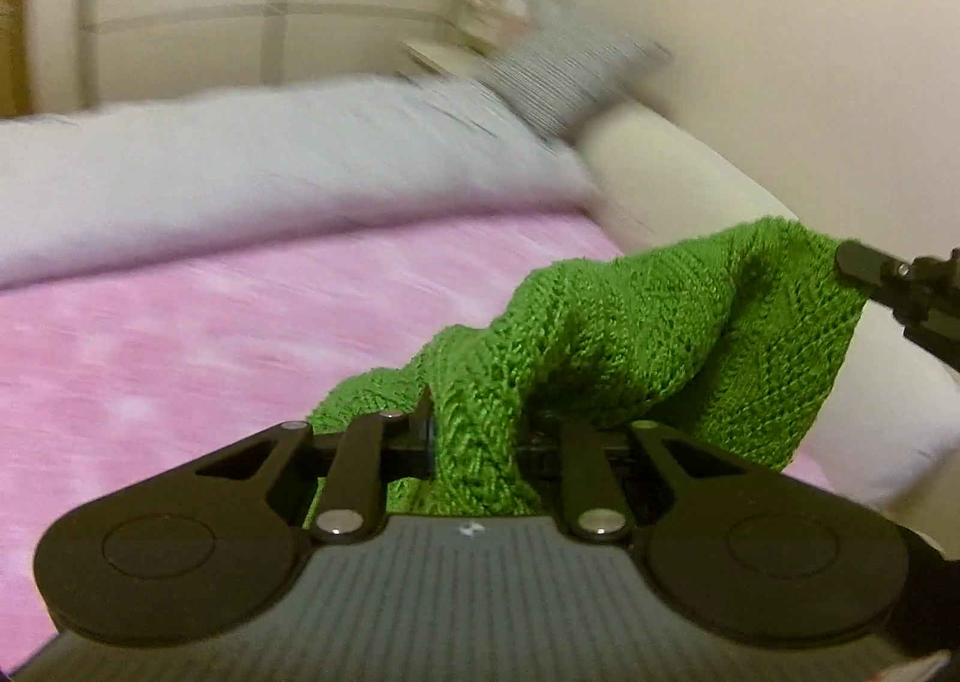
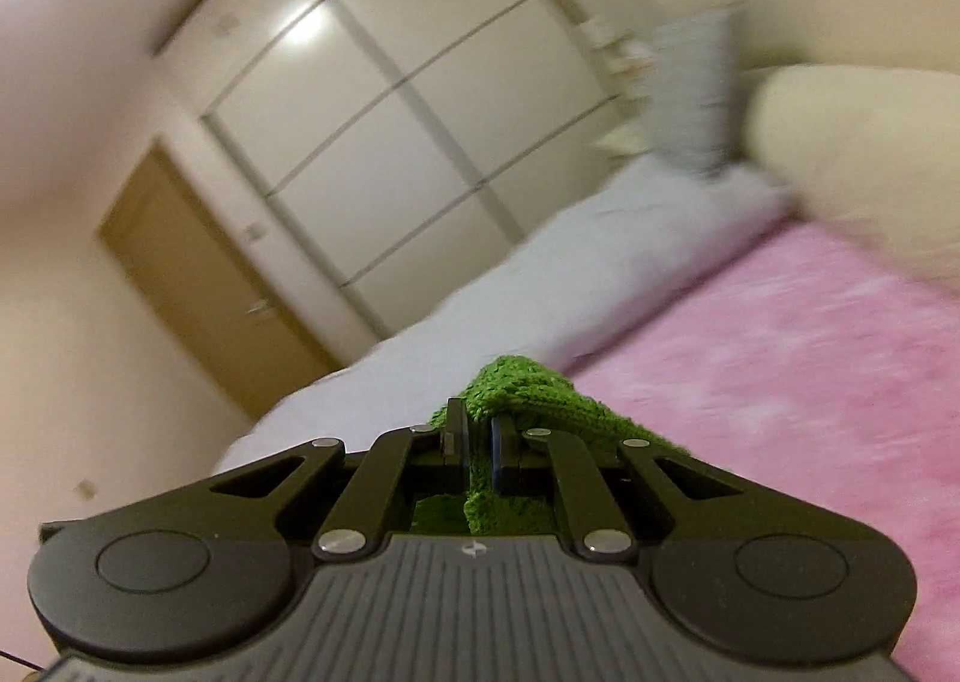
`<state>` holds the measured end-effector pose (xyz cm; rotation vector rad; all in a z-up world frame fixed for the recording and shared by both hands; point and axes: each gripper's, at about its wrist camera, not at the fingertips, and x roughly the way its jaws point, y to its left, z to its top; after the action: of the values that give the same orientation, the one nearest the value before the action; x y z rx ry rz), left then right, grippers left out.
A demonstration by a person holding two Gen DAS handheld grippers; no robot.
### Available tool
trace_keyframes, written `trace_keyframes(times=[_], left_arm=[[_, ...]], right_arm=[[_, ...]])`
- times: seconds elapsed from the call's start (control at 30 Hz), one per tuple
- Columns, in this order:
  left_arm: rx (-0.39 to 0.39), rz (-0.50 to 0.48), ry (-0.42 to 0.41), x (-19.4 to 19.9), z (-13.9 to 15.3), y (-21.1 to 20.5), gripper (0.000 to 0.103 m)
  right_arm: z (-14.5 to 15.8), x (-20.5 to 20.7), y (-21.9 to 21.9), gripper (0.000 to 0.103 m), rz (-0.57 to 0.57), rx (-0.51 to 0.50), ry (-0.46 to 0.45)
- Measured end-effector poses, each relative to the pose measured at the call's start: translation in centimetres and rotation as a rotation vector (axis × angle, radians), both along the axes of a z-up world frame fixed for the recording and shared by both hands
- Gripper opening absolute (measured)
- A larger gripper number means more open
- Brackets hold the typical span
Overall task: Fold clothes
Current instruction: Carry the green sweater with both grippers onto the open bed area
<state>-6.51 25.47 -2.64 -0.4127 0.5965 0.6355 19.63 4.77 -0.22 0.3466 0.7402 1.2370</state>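
Above the pink fleece bed cover (image 1: 210,322), the green open-knit garment (image 1: 630,334) is hanging slack between both tools, clear of the bed at its top edge. Left hand-held gripper (image 1: 474,430) is pinching one bunched edge; right hand-held gripper (image 2: 478,442) is pinching the other. Knit looks light, floppy and stretchy, likely snagging easily: best held at corners or hems. Both are tilting upward, right one rolled sideways.

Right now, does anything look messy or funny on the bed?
Nothing is torn or spilled. The green knitted garment hangs bunched and sagging between the left gripper and the right gripper, not flat on the pink blanket. The striped pillow leans crookedly.
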Motion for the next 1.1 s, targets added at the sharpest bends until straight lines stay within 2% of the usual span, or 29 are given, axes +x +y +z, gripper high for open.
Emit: trace_keyframes(times=[0.1, 0.17, 0.2, 0.23, 0.3, 0.33, 0.37, 0.47, 0.53, 0.6, 0.63, 0.73, 0.77, 0.9, 1.0, 1.1], left_arm=[[0.064, 0.099, -0.004, -8.5, 3.7, 3.6, 0.015], [0.095, 0.164, 0.025, -12.8, 4.5, 5.7, 0.018], [0.095, 0.191, 0.07, -14.7, 4.5, 6.9, 0.018], [0.094, 0.218, 0.116, -16.6, 4.4, 8.1, 0.02], [0.073, 0.278, 0.22, -19.6, 3.2, 9.7, 0.024], [0.059, 0.309, 0.269, -21.1, 2.4, 10.4, 0.025], [0.039, 0.334, 0.295, -22.7, 1.6, 10.9, 0.028], [-0.031, 0.4, 0.358, -26.5, -0.6, 11.1, 0.029], [-0.07, 0.438, 0.406, -29.3, -2.1, 10.5, 0.029], [-0.111, 0.471, 0.419, -32.6, -2.8, 9.7, 0.029], [-0.131, 0.486, 0.425, -33.9, -3.1, 9.1, 0.029], [-0.161, 0.534, 0.422, -36.7, -3.4, 6.9, 0.036], [-0.164, 0.545, 0.422, -36.6, -3.3, 5.9, 0.04], [-0.155, 0.577, 0.419, -36.6, -2.8, 3.1, 0.045], [-0.132, 0.595, 0.418, -36.0, -1.7, 0.5, 0.056], [-0.117, 0.605, 0.41, -35.5, -1.1, -2.1, 0.057]], right_arm=[[0.8, -6.0, 6.3, 0.009, 0.088, 0.015, 0.036], [1.0, -9.9, 10.8, 0.012, 0.146, -0.004, 0.079], [0.8, -11.8, 13.1, 0.021, 0.173, -0.04, 0.117], [0.5, -13.5, 15.2, 0.026, 0.197, -0.101, 0.146], [-0.2, -16.8, 18.1, 0.033, 0.224, -0.232, 0.144], [-0.6, -18.5, 19.4, 0.043, 0.235, -0.297, 0.139], [-1.1, -20.2, 20.2, 0.047, 0.25, -0.354, 0.126], [-2.3, -25.1, 20.6, 0.054, 0.315, -0.51, 0.071], [-3.1, -28.2, 20.6, 0.056, 0.356, -0.585, 0.045], [-4.3, -30.0, 21.5, 0.064, 0.423, -0.65, 0.016], [-4.5, -31.1, 21.7, 0.064, 0.45, -0.674, -0.005], [-5.7, -33.9, 22.7, 0.071, 0.533, -0.709, -0.074], [-6.0, -35.0, 22.6, 0.071, 0.556, -0.713, -0.088], [-5.8, -37.8, 21.4, 0.079, 0.632, -0.713, -0.126], [-6.0, -38.6, 20.2, 0.08, 0.656, -0.717, -0.139], [-6.2, -39.0, 18.2, 0.081, 0.66, -0.72, -0.137]])
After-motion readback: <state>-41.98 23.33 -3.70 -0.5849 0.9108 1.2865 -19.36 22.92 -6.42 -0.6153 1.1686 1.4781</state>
